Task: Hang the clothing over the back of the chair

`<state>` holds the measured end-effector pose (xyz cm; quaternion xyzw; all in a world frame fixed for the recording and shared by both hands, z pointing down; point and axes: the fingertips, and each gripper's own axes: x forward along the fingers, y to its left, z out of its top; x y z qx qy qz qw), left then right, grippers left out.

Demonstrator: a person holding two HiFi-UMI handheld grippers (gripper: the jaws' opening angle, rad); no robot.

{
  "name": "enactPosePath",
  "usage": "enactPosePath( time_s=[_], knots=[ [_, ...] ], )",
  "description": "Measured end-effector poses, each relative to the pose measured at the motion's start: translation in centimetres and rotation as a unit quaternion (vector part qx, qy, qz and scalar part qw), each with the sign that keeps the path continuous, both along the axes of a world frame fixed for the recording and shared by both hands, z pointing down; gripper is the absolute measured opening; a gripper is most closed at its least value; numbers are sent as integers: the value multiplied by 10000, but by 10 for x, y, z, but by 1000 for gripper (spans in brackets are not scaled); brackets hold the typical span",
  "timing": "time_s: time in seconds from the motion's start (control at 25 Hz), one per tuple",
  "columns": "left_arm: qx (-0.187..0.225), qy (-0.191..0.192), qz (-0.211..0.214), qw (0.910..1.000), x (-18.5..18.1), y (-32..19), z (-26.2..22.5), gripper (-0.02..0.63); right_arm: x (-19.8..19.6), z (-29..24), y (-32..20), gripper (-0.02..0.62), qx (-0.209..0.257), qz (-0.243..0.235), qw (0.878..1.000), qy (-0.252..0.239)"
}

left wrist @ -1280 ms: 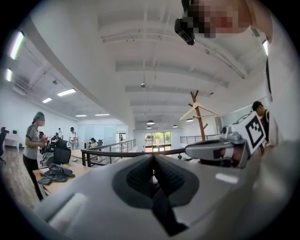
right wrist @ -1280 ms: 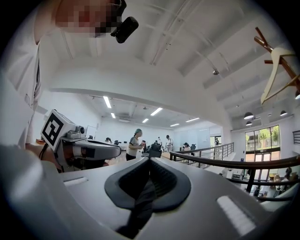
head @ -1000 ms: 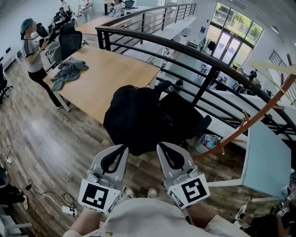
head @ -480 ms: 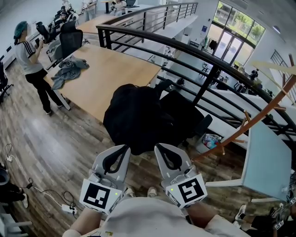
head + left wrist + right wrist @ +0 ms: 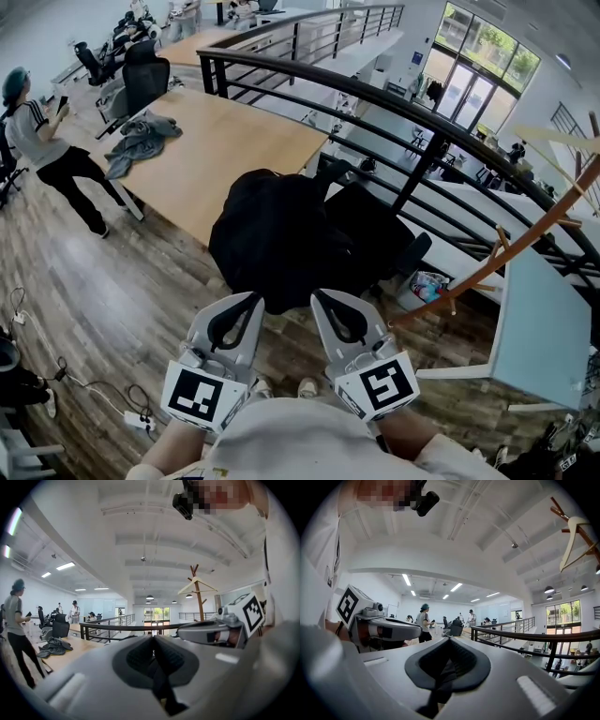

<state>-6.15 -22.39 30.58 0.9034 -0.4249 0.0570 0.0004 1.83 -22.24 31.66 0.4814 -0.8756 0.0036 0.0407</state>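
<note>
1. Grippers. In the head view, the left gripper (image 5: 249, 300) and the right gripper (image 5: 321, 296) sit side by side at the bottom of the frame, close together but not touching. Both point toward the chair (image 5: 375, 230). From above, I see only the tops of the shells and the marker cubes.

2. Finger state. I read this from the gripper views. In the left gripper view, the fingers (image 5: 136, 658) are pressed together along one dark seam, with nothing between them. The right gripper view shows the same thing: its fingers (image 5: 464, 663) meet pad to pad and carry nothing.

3. Task item. The black clothing (image 5: 272, 239) shows only in the head view. It lies bunched in a dark heap over the chair, just beyond the fingertips and apart from both grippers. I cannot tell the chair's back from its seat under the cloth. Both gripper views look level across the room, so neither one shows the clothing or the chair.

4. Surroundings. The head view shows a wooden tabletop (image 5: 234, 150) beyond the chair, with a grey garment (image 5: 141, 141) lying on it. A dark railing (image 5: 375, 89) curves behind. A person (image 5: 47, 159) stands on the floor at the left. A wooden coat stand (image 5: 525, 234) leans in from the right.

5. Cross-view note. Each gripper view shows the other gripper alongside its own. Both also show the railing and the person.
</note>
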Motion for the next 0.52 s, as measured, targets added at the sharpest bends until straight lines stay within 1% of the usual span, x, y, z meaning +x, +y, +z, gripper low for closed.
enactPosePath(
  time_s=[0.52],
  knots=[
    [-58, -43, 14, 10000, 5, -4, 4, 3, 0, 2, -4, 0, -24, -79, 10000, 0]
  ],
)
